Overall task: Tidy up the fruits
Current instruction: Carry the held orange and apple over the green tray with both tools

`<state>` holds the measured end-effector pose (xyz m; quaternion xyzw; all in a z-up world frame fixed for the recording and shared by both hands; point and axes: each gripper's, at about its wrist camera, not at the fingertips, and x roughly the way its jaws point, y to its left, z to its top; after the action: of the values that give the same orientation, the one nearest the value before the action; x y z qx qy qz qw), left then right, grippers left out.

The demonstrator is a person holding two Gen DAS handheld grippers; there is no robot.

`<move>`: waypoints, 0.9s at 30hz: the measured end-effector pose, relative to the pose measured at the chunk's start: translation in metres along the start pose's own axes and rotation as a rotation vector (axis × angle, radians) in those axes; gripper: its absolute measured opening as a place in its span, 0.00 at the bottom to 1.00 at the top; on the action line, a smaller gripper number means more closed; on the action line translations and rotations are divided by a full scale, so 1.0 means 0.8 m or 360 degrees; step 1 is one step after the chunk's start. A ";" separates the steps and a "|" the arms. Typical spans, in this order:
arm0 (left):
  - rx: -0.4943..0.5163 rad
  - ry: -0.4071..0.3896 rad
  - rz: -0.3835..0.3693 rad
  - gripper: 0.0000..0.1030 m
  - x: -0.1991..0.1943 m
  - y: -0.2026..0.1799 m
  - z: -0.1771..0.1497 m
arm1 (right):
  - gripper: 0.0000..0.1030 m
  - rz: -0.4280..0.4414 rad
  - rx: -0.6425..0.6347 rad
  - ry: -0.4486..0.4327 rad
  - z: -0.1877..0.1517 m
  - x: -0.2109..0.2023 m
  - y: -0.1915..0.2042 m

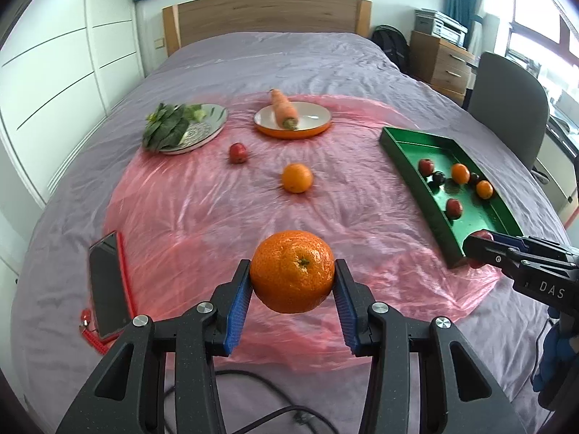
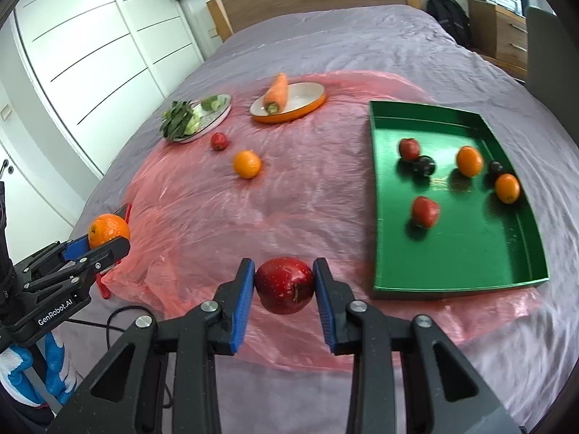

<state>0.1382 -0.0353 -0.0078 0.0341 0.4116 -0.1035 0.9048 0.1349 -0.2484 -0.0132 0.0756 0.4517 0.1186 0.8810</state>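
My left gripper (image 1: pixel 292 274) is shut on a large orange (image 1: pixel 292 271), held above the pink plastic sheet (image 1: pixel 202 209). My right gripper (image 2: pixel 284 282) is shut on a red apple (image 2: pixel 284 284), off the sheet, just left of the green tray's near corner. The green tray (image 2: pixel 394 217) lies at the right and holds several fruits: red apples, oranges and dark plums. Loose on the sheet lie a second orange (image 1: pixel 296 178) and a small red apple (image 1: pixel 238 152). In the left wrist view the right gripper (image 1: pixel 477 249) shows at the tray's near end.
A silver plate (image 1: pixel 213 123) with leafy greens and an orange-rimmed dish (image 1: pixel 311 128) with a carrot sit at the back. A phone in a red case (image 1: pixel 106 285) lies at the left. A black cable (image 1: pixel 253 376) runs along the near bed edge. Wardrobe left, chair right.
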 end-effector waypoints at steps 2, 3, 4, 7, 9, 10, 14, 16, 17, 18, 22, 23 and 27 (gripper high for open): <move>0.0025 -0.0002 -0.0010 0.38 0.001 -0.013 0.006 | 0.43 -0.0012 0.0017 -0.0014 0.000 -0.006 -0.012; 0.0038 -0.0003 -0.0015 0.38 0.002 -0.020 0.009 | 0.43 -0.0018 0.0027 -0.0023 0.000 -0.009 -0.019; 0.0050 -0.0003 -0.0021 0.38 0.003 -0.027 0.013 | 0.43 -0.0027 0.0035 -0.0031 0.000 -0.012 -0.026; 0.0073 0.0001 -0.0053 0.38 0.009 -0.047 0.025 | 0.43 -0.0052 0.0058 -0.0057 0.003 -0.020 -0.048; 0.0094 0.0000 -0.0067 0.38 0.014 -0.060 0.032 | 0.43 -0.0069 0.0074 -0.0075 0.007 -0.024 -0.063; 0.0108 0.0000 -0.0080 0.38 0.018 -0.070 0.038 | 0.43 -0.0079 0.0082 -0.0086 0.010 -0.027 -0.072; 0.0133 0.0000 -0.0137 0.38 0.036 -0.100 0.058 | 0.43 -0.0118 0.0119 -0.0117 0.018 -0.031 -0.107; 0.0140 -0.0002 -0.0172 0.38 0.048 -0.116 0.069 | 0.43 -0.0140 0.0124 -0.0126 0.020 -0.030 -0.120; 0.0141 -0.0002 -0.0189 0.38 0.054 -0.122 0.073 | 0.43 -0.0156 0.0124 -0.0131 0.022 -0.029 -0.127; 0.0142 0.0000 -0.0215 0.38 0.062 -0.130 0.079 | 0.43 -0.0175 0.0126 -0.0136 0.024 -0.026 -0.136; 0.0178 -0.0008 -0.0317 0.38 0.096 -0.155 0.107 | 0.43 -0.0242 0.0128 -0.0142 0.028 -0.012 -0.163; 0.0200 -0.0007 -0.0347 0.38 0.108 -0.163 0.115 | 0.43 -0.0254 0.0133 -0.0141 0.029 -0.006 -0.171; 0.0340 -0.0019 -0.0464 0.38 0.165 -0.196 0.158 | 0.43 -0.0304 0.0151 -0.0139 0.039 0.021 -0.198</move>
<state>0.2821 -0.2283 -0.0205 0.0693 0.3935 -0.2769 0.8739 0.1922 -0.3967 -0.0463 0.0791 0.4230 0.0091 0.9026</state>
